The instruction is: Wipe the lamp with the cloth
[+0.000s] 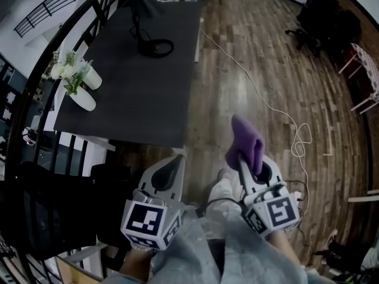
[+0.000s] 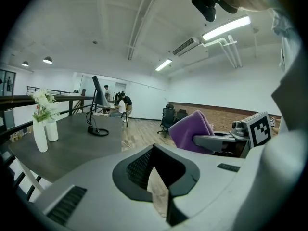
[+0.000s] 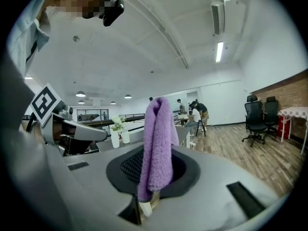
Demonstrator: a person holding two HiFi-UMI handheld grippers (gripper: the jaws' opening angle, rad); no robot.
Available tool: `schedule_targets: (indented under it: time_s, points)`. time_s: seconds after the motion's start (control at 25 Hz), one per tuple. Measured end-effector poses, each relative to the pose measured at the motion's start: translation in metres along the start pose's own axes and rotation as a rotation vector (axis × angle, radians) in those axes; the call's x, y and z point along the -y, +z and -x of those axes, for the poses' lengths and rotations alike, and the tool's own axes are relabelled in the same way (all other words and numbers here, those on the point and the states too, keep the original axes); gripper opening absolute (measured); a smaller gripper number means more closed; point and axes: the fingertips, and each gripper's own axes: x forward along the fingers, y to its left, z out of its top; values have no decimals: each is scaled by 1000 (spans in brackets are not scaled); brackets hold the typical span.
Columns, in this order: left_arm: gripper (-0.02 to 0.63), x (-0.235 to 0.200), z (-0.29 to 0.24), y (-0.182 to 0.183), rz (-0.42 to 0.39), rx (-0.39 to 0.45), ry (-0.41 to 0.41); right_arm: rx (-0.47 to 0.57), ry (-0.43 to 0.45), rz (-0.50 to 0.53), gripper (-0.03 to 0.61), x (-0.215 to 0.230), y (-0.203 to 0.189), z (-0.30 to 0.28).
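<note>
The lamp [image 1: 153,42] has a black round base and a thin stem, and stands at the far end of the dark table [image 1: 148,99]; in the left gripper view the lamp [image 2: 97,113] is far off to the left. A purple cloth [image 1: 245,144] sticks up from my right gripper [image 1: 253,169], which is shut on it over the wood floor, short of the table. In the right gripper view the cloth [image 3: 158,143] hangs folded over the jaws. My left gripper [image 1: 172,169] is shut with nothing in it, near the table's front edge.
Two white vases with flowers [image 1: 77,78] stand on the table's left side. A white cable [image 1: 278,108] snakes over the wood floor. Black office chairs [image 1: 320,16] are at the far right. A dark railing [image 1: 35,99] runs along the left. People [image 2: 120,105] sit far behind.
</note>
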Motion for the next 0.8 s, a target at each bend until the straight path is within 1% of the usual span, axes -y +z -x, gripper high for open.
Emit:
schedule_targets:
  time_s: [0.16, 0.4, 0.6, 0.8]
  points:
    - [11, 8, -37, 15, 6, 5, 9, 19, 23, 28, 51, 32, 16, -18]
    - [11, 26, -96, 45, 51, 31, 17, 16, 52, 39, 51, 89, 32, -40]
    - [11, 40, -142, 64, 36, 50, 43, 20, 77, 30, 51, 141, 39, -52]
    - [11, 47, -178, 79, 27, 64, 88, 25, 115, 44, 51, 181, 44, -67]
